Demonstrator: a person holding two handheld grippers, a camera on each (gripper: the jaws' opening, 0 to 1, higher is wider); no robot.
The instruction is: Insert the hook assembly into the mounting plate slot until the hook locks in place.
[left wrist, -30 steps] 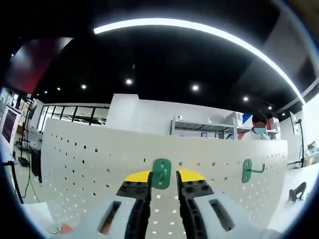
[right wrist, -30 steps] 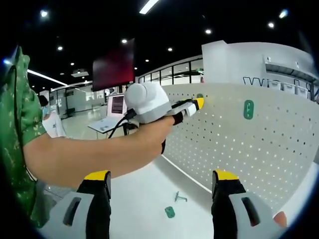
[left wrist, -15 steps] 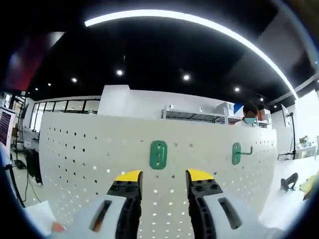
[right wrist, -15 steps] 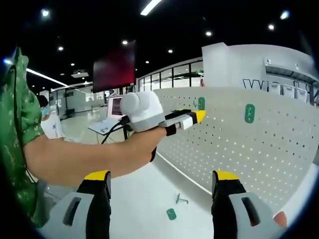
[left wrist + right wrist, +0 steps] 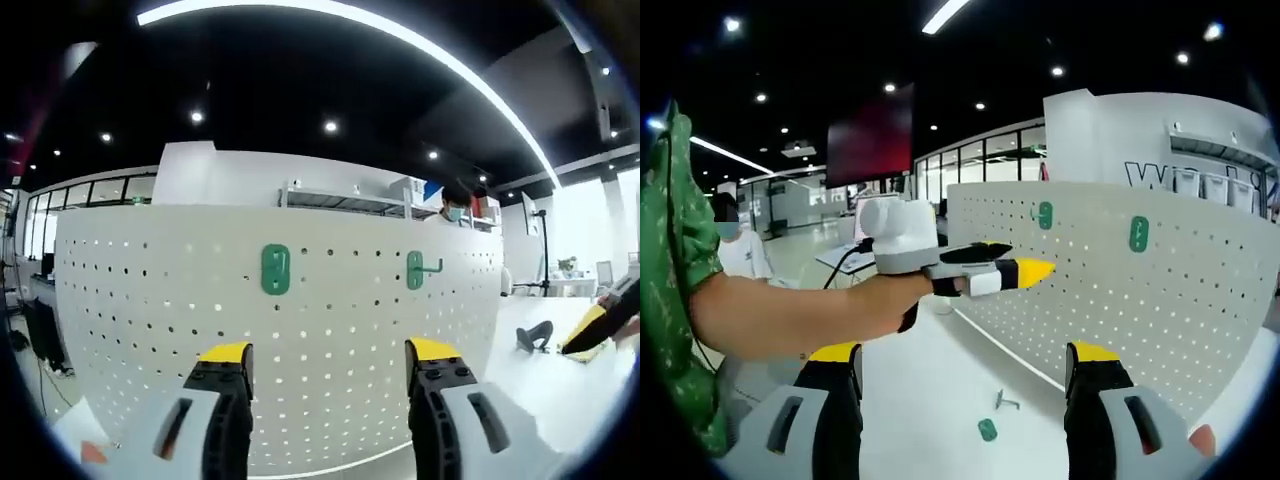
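Mounting plate (image 5: pixel 275 270) on white pegboard (image 5: pixel 150 330), dark spotlit ceiling (image 5: pixel 300 90) above.

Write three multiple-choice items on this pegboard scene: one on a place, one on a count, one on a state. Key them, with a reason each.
1. Where does the loose metal hook lie?
A. on the white tabletop below the pegboard
B. hung on the pegboard
C. between the right tool's jaws

2. How many green plates are mounted on the pegboard?
A. one
B. two
C. four

3. How does the left tool stand?
A. shut on a green plate
B. shut on the hook
C. open, holding nothing

Key: 1 A, the right gripper view shows the hook on the tabletop beside a loose green plate. 2 B, the left gripper view shows a bare plate and a plate with a hook. 3 C, its jaws stand apart with only pegboard between them.
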